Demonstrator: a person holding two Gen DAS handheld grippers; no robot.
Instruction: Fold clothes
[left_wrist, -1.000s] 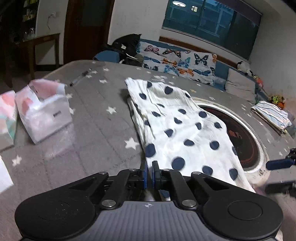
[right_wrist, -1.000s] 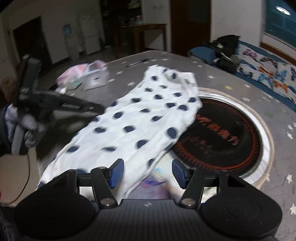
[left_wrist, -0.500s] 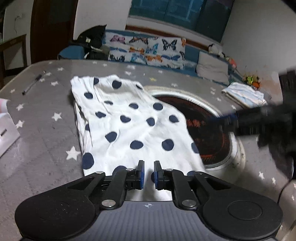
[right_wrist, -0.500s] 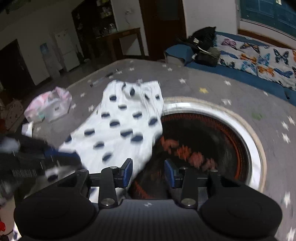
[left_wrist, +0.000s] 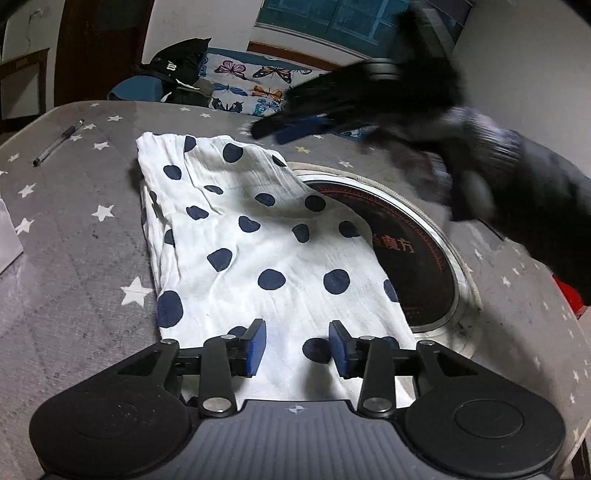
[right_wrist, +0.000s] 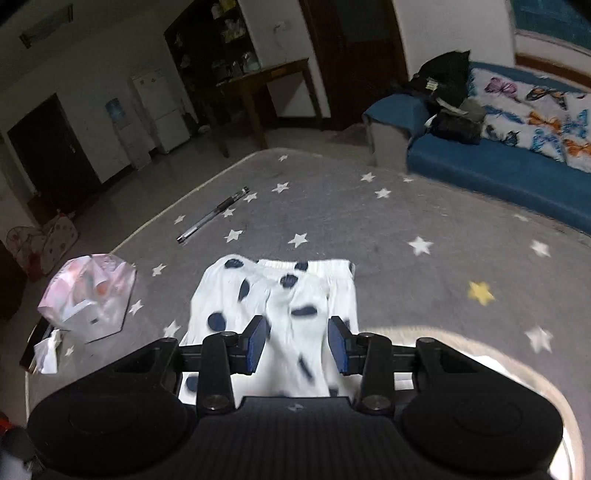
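— Polka-dot garment (left_wrist: 258, 243): where does it lie, and what do the jaws do with it?

— It lies flat on the grey star-patterned cover (left_wrist: 74, 258), one long side overlapping the round dark hotplate (left_wrist: 413, 258). The left gripper (left_wrist: 297, 347) has its jaws spread wide above the near hem, holding nothing; whether the pads touch the cloth I cannot tell.

— And the other one?

— The right gripper (right_wrist: 296, 345) is also spread wide and empty, over the far end of the same garment (right_wrist: 280, 306). In the left wrist view it shows as a blurred dark shape (left_wrist: 295, 127) above the cloth.

— Counts?

— One garment, two grippers, one pen (right_wrist: 212, 219), one plastic bag (right_wrist: 88, 299), one blue sofa (right_wrist: 491, 173) with butterfly cushions.
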